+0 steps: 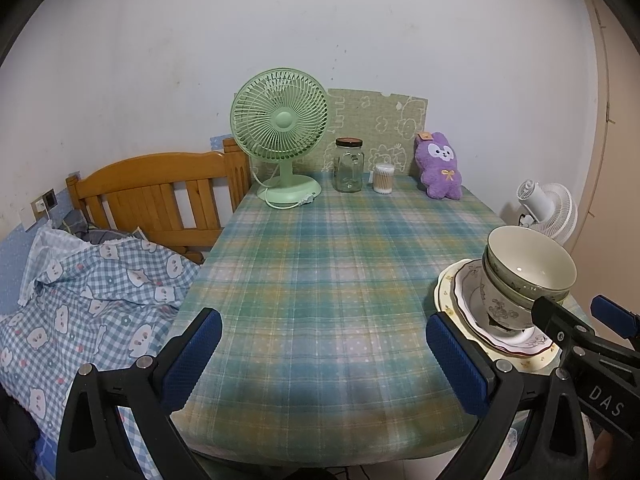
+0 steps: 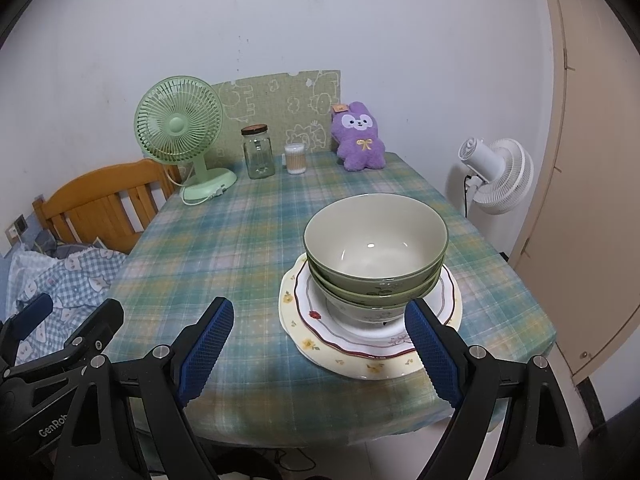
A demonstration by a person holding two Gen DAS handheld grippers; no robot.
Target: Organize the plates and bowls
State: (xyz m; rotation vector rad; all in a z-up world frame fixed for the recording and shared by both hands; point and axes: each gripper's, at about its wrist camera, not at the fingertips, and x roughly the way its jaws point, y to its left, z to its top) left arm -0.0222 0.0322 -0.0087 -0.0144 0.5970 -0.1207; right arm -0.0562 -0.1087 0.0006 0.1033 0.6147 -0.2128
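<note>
A stack of green bowls point(image 2: 376, 240) sits on a white red-rimmed plate point(image 2: 316, 320), which lies on a larger cream plate point(image 2: 360, 366) with yellow flowers, near the table's front right. My right gripper point(image 2: 320, 346) is open just short of the plates, its right finger point(image 2: 432, 352) overlapping their near rim. In the left wrist view the bowls point(image 1: 528, 268) and plates point(image 1: 456, 300) are at the right edge, next to the right gripper point(image 1: 580, 316). My left gripper point(image 1: 324, 358) hangs open over bare plaid cloth, nothing between its pads. It also shows in the right wrist view point(image 2: 72, 312).
The plaid-covered table point(image 2: 240, 248) carries a green fan point(image 2: 180, 128), a glass jar point(image 2: 259, 156), a cotton swab tub point(image 2: 295, 160) and a purple plush point(image 2: 360, 140) along its back. A wooden bed headboard point(image 1: 160, 192) with bedding point(image 1: 92, 300) stands left; a white fan point(image 2: 496, 176) and a door point(image 2: 592, 200) right.
</note>
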